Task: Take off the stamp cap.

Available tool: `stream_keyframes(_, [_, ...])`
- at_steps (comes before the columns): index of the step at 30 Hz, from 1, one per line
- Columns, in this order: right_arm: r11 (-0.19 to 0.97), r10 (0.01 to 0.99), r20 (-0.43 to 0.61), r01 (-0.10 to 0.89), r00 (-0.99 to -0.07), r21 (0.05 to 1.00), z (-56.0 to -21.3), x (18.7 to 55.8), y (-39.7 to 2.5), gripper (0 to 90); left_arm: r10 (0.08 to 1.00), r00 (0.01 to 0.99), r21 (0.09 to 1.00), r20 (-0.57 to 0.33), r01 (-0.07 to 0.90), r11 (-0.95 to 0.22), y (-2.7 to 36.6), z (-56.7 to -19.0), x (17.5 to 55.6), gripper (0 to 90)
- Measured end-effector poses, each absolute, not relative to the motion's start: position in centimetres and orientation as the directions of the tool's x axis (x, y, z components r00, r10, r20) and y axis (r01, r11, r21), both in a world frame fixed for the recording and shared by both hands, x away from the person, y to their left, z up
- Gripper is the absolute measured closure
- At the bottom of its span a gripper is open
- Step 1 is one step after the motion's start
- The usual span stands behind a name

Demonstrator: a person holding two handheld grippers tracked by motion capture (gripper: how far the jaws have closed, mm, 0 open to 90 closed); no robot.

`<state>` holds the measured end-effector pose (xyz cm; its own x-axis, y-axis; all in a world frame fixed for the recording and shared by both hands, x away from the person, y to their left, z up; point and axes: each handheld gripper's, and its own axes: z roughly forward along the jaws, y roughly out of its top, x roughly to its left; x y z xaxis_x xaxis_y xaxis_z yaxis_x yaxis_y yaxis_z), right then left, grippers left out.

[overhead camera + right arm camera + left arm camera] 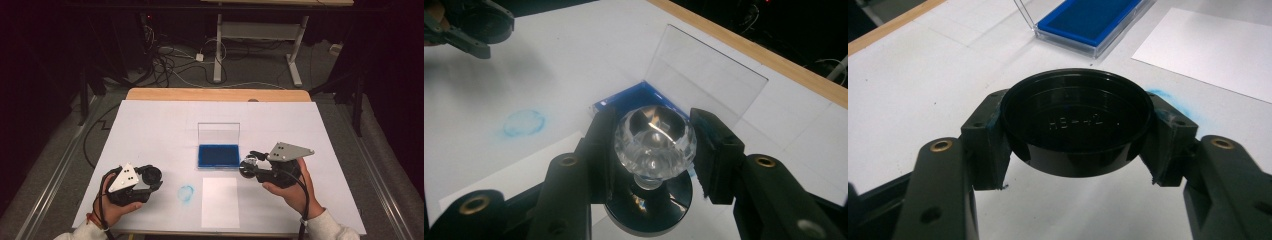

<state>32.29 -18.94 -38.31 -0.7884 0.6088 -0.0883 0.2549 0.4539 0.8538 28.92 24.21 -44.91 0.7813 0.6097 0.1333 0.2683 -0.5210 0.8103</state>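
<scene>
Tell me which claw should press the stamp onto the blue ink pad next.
Right. The right claw already grips the clear-knobbed stamp beside the open blue ink pad. The left claw holds the black cap, farther off.

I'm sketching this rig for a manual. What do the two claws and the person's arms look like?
Both the left claw and right claw are black, each topped by a grey three-cornered plate with small holes. Brass-coloured bushings sit in the jaw arms. A black cable trails from each. The person wears light sleeves, with a red band at the left wrist.
</scene>
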Motion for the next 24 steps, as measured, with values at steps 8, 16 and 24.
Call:
stream_keyframes(8, [0.462,0.617,-0.096,0.261,-0.781,0.847,-38.3,32.7,-18.9,56.9,0.599,0.791,0.807,0.127,0.269,-0.526,24.2,-45.2,29.4,36.8])
stream_keyframes(16, [0.464,0.620,-0.103,0.257,-0.778,0.848,-38.0,33.0,-18.7,56.9,0.588,0.800,0.810,0.119,0.264,-0.523,24.0,-45.2,29.4,36.9])
stream_keyframes(24, [0.466,0.619,-0.105,0.257,-0.778,0.846,-37.9,33.4,-18.4,56.9,0.586,0.803,0.804,0.110,0.274,-0.527,24.1,-45.4,29.5,36.8])
